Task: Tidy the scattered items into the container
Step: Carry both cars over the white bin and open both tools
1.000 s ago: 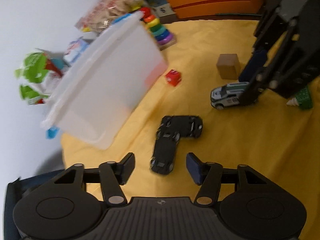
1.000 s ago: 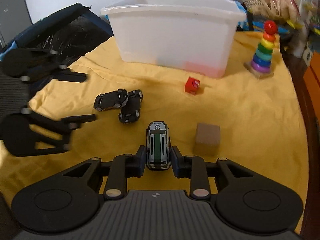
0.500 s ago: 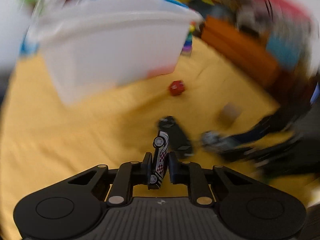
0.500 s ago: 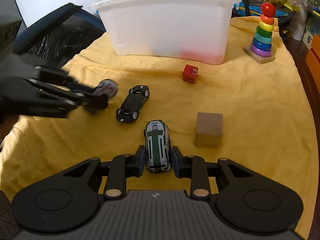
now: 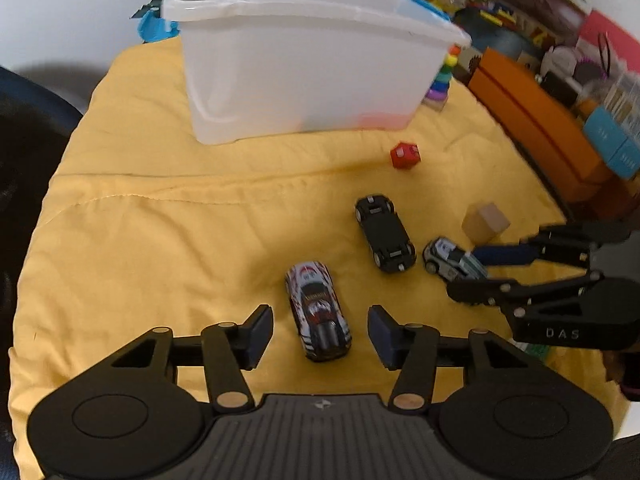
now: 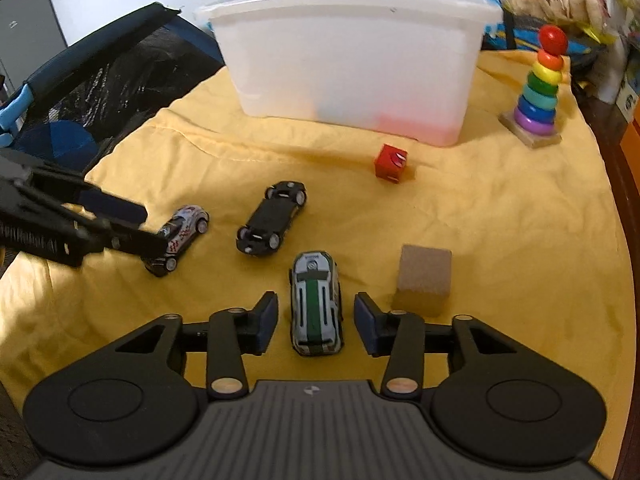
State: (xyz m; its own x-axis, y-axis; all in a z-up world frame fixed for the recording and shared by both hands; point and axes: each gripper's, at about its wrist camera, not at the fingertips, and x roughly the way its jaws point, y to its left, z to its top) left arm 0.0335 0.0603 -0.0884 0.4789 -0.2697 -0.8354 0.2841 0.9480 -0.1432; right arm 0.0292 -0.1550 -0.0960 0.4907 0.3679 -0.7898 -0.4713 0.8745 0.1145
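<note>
A white plastic bin (image 5: 304,60) (image 6: 352,52) stands at the back of the yellow cloth (image 5: 160,240). My left gripper (image 5: 320,330) is open, its jaws either side of a white-and-red toy car (image 5: 318,314) (image 6: 180,236) resting upright on the cloth. My right gripper (image 6: 316,318) is open around a grey-and-green toy car (image 6: 316,304) (image 5: 450,258) on the cloth. A black car (image 5: 384,232) (image 6: 272,218) lies upside down between them. A red cube (image 5: 405,155) (image 6: 390,162) and a brown block (image 6: 424,278) (image 5: 484,222) lie nearby.
A rainbow ring stacker (image 6: 538,88) stands at the back right. A black and blue bag (image 6: 100,80) lies off the cloth's left edge. An orange box (image 5: 528,120) and shelves of toy clutter (image 5: 560,20) sit beyond the right edge.
My left gripper took one overturned car, turned it upright, set it on the cloth and opened. My right gripper opened off the grey-and-green car.
</note>
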